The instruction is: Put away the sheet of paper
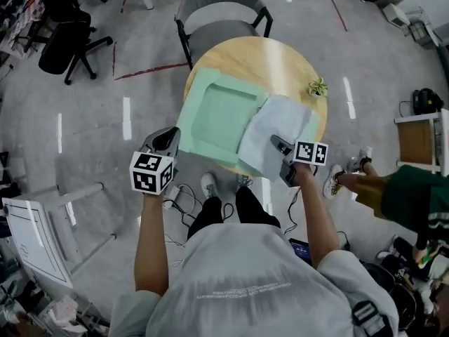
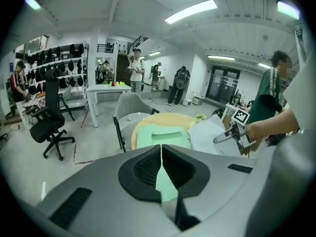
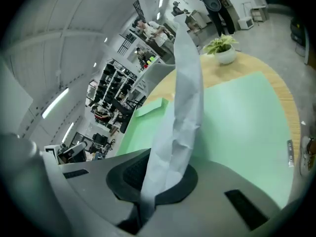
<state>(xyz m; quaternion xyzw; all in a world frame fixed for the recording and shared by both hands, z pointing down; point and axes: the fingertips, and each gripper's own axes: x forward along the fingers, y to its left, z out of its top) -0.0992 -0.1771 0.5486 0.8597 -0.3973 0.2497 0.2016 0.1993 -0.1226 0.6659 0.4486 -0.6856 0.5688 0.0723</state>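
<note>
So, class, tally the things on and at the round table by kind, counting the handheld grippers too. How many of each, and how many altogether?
green folder: 1
sheet of paper: 1
potted plant: 1
grippers: 2, the left gripper and the right gripper
Total: 5

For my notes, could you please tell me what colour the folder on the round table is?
The folder is pale green, clearest in the head view.
</note>
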